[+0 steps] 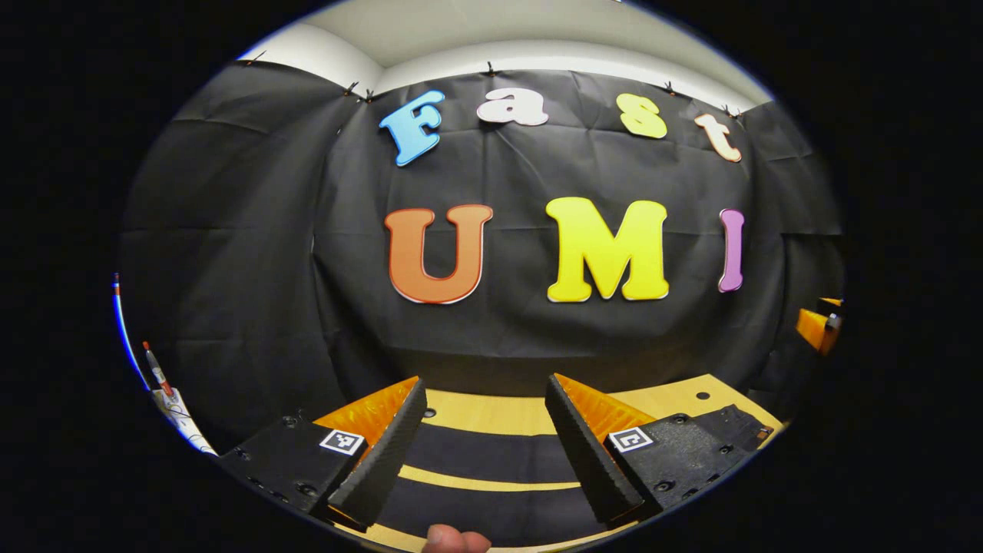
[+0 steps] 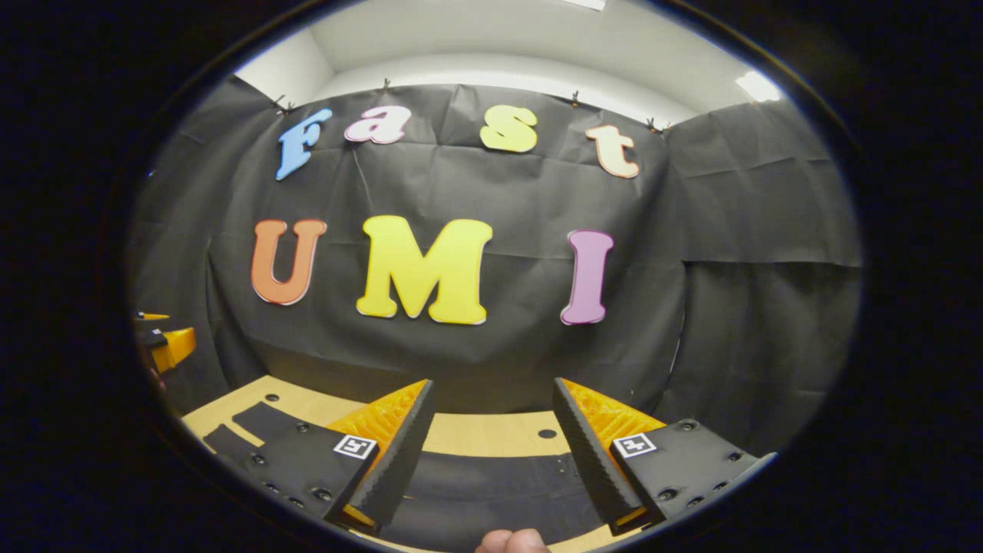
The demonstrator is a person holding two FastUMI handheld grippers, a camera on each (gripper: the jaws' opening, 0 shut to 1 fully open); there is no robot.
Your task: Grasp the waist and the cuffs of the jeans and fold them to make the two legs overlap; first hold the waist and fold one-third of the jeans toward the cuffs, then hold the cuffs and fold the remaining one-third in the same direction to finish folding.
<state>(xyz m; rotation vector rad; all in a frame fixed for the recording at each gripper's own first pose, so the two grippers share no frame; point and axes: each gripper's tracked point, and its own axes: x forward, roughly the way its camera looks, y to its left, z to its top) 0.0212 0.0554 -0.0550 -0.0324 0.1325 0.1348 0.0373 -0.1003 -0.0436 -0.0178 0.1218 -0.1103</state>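
Note:
Dark jeans lie flat on the wooden table [image 1: 491,415], showing as two dark bands [image 1: 491,457] with a strip of wood between them. My left gripper [image 1: 486,384] hovers over them, open, with nothing between its fingers. In the right gripper view the dark jeans cloth [image 2: 484,491] spreads below my right gripper [image 2: 492,384], which is also open and holds nothing. More dark cloth [image 2: 253,422] lies to the left on the table [image 2: 476,434]. Each gripper appears at the edge of the other's view: the right one [image 1: 818,326], the left one [image 2: 165,346].
The black cloth wall stands close behind the table's far edge. A person's fingertip [image 1: 453,540] shows at the bottom of the left gripper view, another fingertip [image 2: 511,541] in the right gripper view. A thin pole with cables [image 1: 157,376] stands at far left.

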